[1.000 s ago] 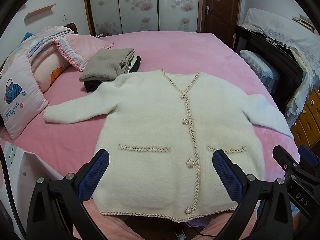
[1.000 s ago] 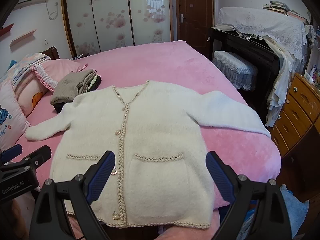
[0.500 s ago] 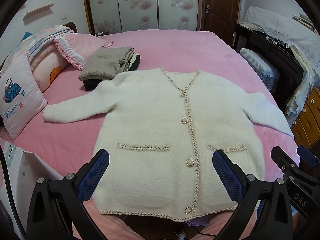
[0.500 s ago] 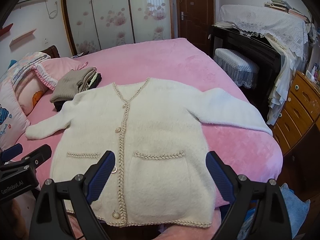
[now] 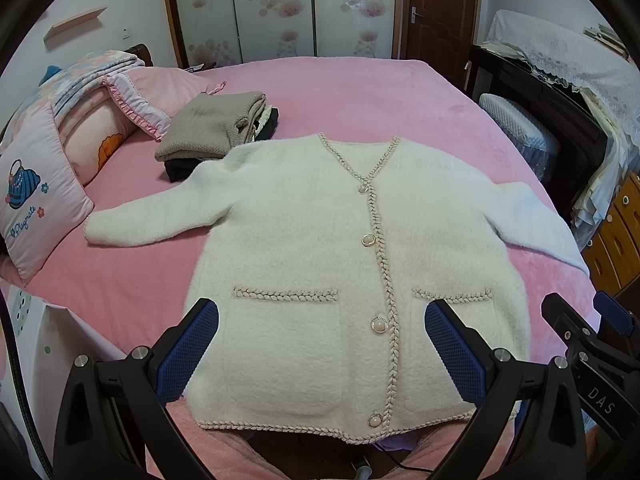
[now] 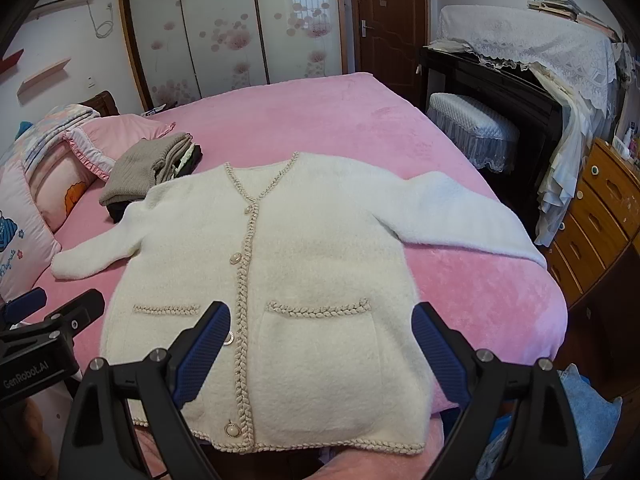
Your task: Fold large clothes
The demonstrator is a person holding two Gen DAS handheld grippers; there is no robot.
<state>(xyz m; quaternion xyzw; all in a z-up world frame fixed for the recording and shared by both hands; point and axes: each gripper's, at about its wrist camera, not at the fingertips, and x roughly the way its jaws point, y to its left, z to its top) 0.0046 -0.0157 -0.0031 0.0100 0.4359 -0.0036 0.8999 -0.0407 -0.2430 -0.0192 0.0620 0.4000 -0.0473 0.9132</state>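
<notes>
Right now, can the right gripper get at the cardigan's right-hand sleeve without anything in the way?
Probably yes. The right gripper hangs open above the cardigan, and the sleeve lies flat on the pink bed with nothing on it or between them.

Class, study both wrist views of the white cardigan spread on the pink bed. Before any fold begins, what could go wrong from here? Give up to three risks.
1. The white cardigan has its hem at the bed's near edge, so a careless pull might drag it off.
2. One sleeve reaches the bed's side edge and may slip over it.
3. The other shoulder lies against the folded clothes stack, which a sleeve fold could disturb.
Both the left gripper and the right gripper are open, holding nothing.
</notes>
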